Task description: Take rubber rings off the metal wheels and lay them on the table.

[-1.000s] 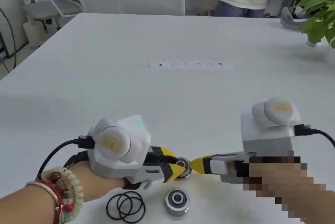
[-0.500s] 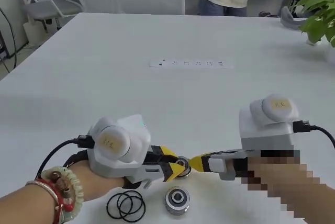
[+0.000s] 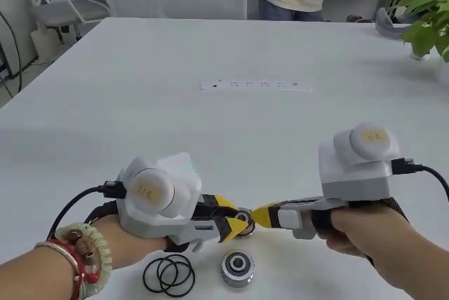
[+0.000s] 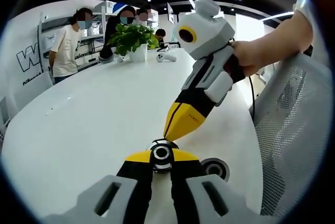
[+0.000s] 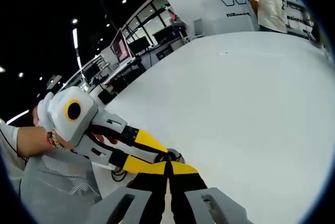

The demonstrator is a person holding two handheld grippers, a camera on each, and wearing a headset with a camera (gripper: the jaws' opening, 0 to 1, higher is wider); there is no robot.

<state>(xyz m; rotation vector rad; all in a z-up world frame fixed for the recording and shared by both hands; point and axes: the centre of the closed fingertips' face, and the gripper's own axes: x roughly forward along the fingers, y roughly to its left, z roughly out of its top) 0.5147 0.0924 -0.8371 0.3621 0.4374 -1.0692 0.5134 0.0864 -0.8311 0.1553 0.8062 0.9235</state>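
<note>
The left hand [image 3: 105,247] wraps around the left gripper [image 3: 237,224]. The forearm comes in from the lower left, with beaded bands [image 3: 83,249] on the wrist. This gripper points to the person's right, and its yellow-tipped jaws are clamped on a wheel [image 4: 161,154]. The right hand [image 3: 354,228] holds the right gripper [image 3: 258,217] pointing left, so the two grippers meet nose to nose at about the same height. The right jaws are pressed together with no gap, and their tip reaches the wheel's edge, just beside the left jaws.
</note>
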